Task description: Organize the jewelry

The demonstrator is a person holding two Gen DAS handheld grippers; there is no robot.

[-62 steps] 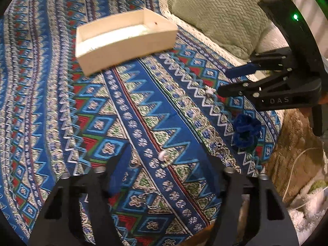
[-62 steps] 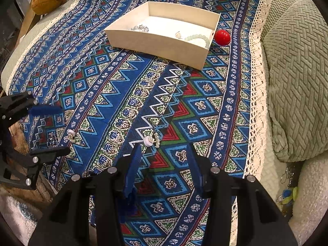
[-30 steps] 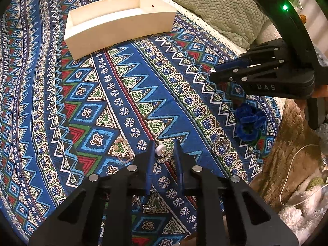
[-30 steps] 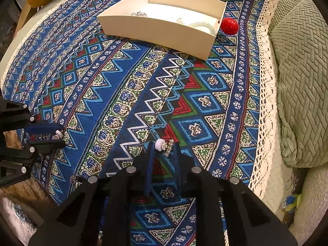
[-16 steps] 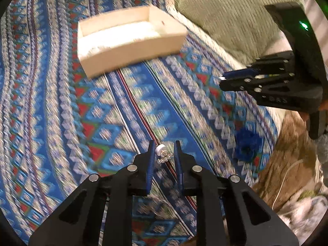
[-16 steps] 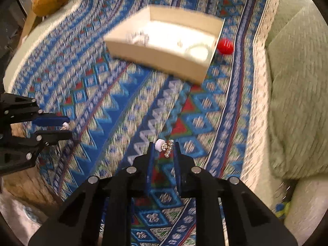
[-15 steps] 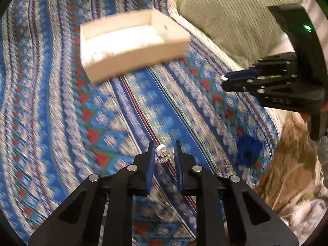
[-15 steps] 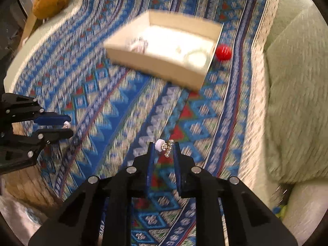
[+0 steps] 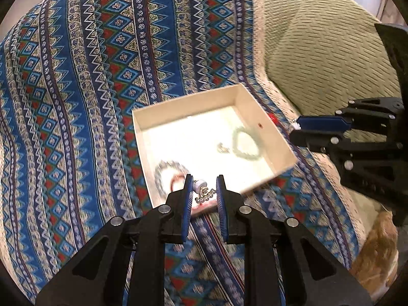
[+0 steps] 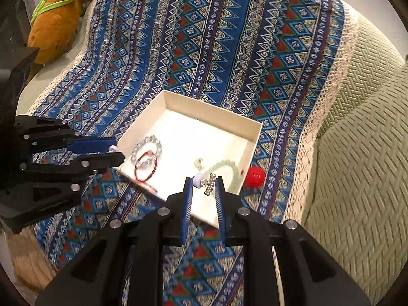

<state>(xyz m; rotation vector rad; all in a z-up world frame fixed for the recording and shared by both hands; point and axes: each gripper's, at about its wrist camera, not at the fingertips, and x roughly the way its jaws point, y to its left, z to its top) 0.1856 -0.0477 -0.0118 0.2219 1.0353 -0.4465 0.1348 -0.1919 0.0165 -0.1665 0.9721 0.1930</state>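
A white open box (image 9: 244,99) lies on the patterned cloth; it also shows in the right wrist view (image 10: 176,104). It holds a green bead bracelet (image 9: 244,145), a clear bead bracelet (image 10: 146,144) and a red cord ring (image 10: 145,165). My left gripper (image 9: 204,191) is shut on a small beaded earring (image 9: 204,193) above the box's near edge. My right gripper (image 10: 204,181) is shut on a matching beaded earring (image 10: 207,181) above the box's near right part. Each gripper shows in the other's view, the right one (image 9: 295,130) and the left one (image 10: 114,153).
A blue patterned cloth (image 9: 76,102) covers the surface. A green cushion (image 9: 326,58) lies to the right of the box. A red ball (image 10: 255,176) rests against the box's right wall. A brown plush toy (image 10: 58,10) sits at the far left.
Both grippers shut on an earring, lifted it off the cloth and moved forward to the box, which is now close below them.
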